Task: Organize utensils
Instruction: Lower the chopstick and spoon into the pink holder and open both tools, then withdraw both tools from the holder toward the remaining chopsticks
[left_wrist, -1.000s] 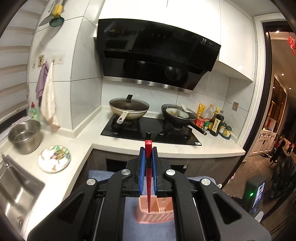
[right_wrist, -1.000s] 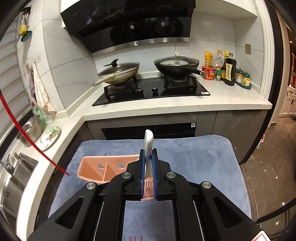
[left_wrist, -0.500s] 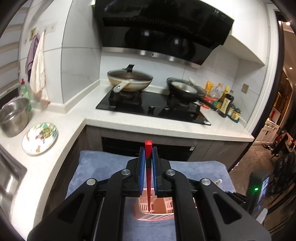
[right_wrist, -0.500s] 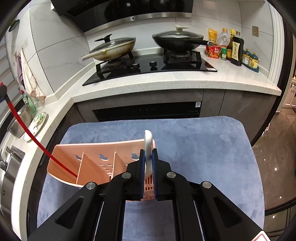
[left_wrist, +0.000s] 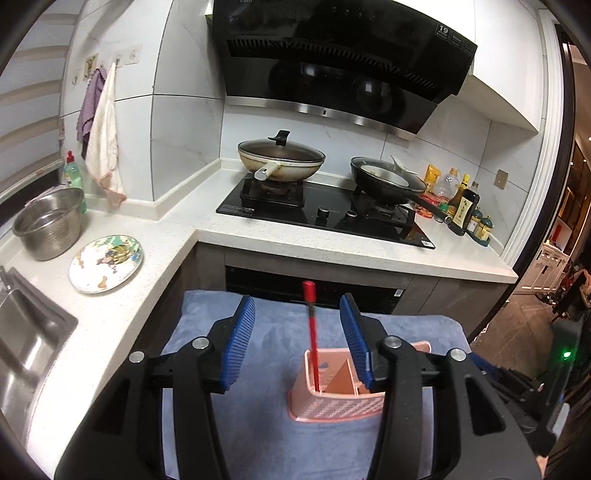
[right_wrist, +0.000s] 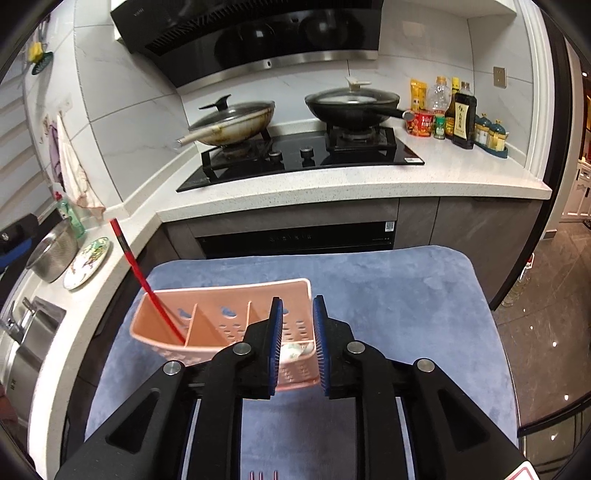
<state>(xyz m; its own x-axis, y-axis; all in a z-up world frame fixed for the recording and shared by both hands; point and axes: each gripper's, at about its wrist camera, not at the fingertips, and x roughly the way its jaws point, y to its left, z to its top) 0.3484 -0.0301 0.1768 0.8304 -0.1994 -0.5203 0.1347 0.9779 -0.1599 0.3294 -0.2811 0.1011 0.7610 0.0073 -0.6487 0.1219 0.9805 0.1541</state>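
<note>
Left wrist view: The left hand-held gripper (left_wrist: 297, 338) has just been opening, and its blue jaws now stand wide apart. The red chopstick (left_wrist: 312, 339) stands between them, but neither jaw touches it.
Where the chopstick is: Its bottom end sits in the end slot of the pink utensil holder (left_wrist: 334, 402), which rests on the blue mat (left_wrist: 258, 424).
Which way it points: The chopstick is long and thin. It stands almost straight up, leaning a little, with its top end high over the holder.
Right wrist view: The right hand-held gripper (right_wrist: 297, 341) has also just been opening. Its jaws are only a little way apart, and nothing is squeezed between them.
The spoon: A white spoon (right_wrist: 295, 350) seems to lie low in the end slot nearest this gripper. Most of it is hidden, so I cannot tell which way it points.
From this side: The red chopstick (right_wrist: 147, 288) leans in the slot at the far end of the pink utensil holder (right_wrist: 221, 321), well apart from this gripper.
What could go wrong: The holder looks light. If a jaw bumps the tall chopstick or catches the rim on the way out, the holder could tip and spill.
</note>
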